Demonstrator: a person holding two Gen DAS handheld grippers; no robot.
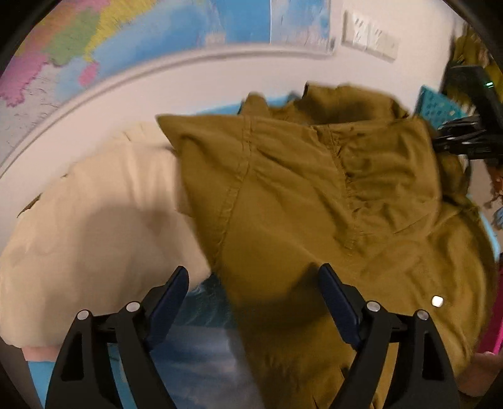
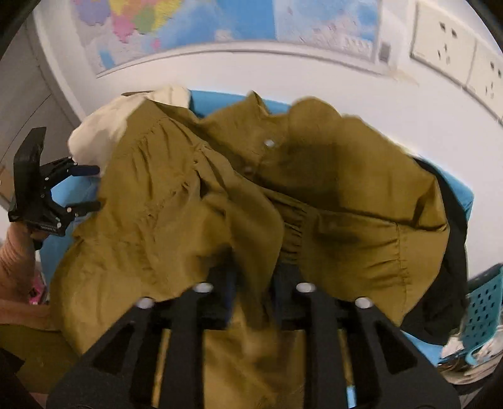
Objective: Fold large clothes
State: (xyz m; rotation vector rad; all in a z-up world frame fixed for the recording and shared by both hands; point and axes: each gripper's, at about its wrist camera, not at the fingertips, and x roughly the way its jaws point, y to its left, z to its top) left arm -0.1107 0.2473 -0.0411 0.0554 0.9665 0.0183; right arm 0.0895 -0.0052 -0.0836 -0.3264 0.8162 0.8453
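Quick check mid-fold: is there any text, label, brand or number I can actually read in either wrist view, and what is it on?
None can be read.
Wall map: print on it, too blurred and small.
Left gripper: a pale marking on its body in the right wrist view, too small.
Olive garment: no label or tag in view, only snap buttons.
Wall sockets: no lettering shows.

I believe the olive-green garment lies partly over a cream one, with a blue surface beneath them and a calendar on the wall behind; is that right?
Not quite: the wall holds a coloured map, not a calendar, as the left wrist view shows. The rest stands: the olive-green garment lies partly over the cream one, with a blue surface beneath.
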